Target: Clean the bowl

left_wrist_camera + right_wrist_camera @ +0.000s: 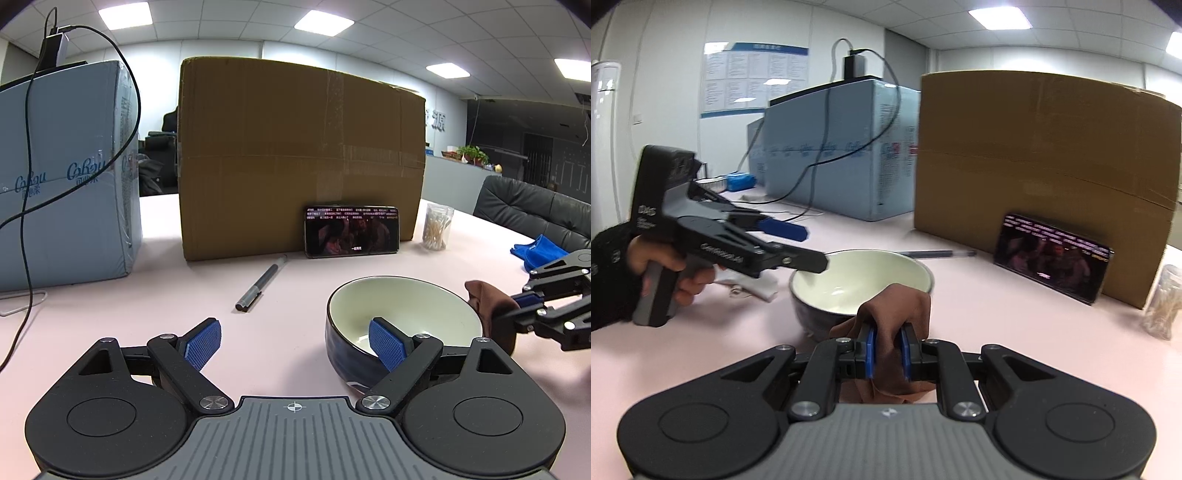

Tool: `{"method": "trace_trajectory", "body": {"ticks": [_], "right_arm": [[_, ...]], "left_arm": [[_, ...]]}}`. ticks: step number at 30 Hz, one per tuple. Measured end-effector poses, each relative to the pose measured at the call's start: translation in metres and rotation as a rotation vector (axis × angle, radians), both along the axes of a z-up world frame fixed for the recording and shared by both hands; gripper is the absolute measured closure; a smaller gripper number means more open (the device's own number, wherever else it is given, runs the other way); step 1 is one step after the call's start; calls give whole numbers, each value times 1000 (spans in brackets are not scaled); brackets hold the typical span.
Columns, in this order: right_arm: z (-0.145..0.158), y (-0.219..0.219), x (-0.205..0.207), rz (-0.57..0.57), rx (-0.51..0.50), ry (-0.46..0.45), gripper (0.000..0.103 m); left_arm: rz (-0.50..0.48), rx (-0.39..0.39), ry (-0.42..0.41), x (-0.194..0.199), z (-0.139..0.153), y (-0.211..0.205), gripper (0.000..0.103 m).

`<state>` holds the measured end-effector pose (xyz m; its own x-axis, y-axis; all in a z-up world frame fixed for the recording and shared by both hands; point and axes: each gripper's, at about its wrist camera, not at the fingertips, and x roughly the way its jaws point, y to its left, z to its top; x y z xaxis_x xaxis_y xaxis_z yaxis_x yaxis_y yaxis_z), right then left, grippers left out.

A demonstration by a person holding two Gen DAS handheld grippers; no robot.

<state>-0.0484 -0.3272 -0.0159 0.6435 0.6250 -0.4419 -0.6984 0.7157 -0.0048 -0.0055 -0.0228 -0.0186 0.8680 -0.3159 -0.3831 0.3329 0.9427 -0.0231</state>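
A bowl (402, 306), dark blue outside and cream inside, stands on the pink table; it also shows in the right wrist view (860, 280). My left gripper (295, 347) is open, its right pad over the bowl's near rim, its left pad over bare table. In the right wrist view the left gripper (798, 243) reaches over the bowl's left rim. My right gripper (886, 350) is shut on a brown cloth (897, 310), just in front of the bowl. In the left wrist view the cloth (491, 306) hangs beside the bowl's right rim.
A big cardboard box (299, 155) stands behind, a phone (351, 230) leaning on it. A pen (258, 284) lies left of the bowl. A pale blue box (66, 177) with cables stands at left, a cotton swab jar (437, 227) and blue cloth (535, 251) at right.
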Motion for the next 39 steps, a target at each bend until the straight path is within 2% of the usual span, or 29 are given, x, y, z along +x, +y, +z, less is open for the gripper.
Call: {"method": "trace_trajectory", "body": {"ticks": [6, 13, 16, 26, 33, 39], "right_arm": [[-2, 1, 0, -12, 5, 6, 87], [-3, 17, -14, 146, -15, 31, 87], [-2, 22, -17, 176, -23, 29, 87], [0, 8, -6, 73, -1, 24, 85], [-4, 29, -18, 190, -31, 26, 86], [-1, 23, -17, 162, -20, 17, 87]], "left_arm": [[1, 1, 1, 1, 0, 0, 14], [1, 3, 0, 1, 0, -1, 14], [1, 5, -1, 1, 0, -1, 14], [0, 6, -4, 0, 0, -2, 14], [0, 6, -3, -1, 0, -2, 14], [0, 5, -3, -1, 0, -2, 14]]}}
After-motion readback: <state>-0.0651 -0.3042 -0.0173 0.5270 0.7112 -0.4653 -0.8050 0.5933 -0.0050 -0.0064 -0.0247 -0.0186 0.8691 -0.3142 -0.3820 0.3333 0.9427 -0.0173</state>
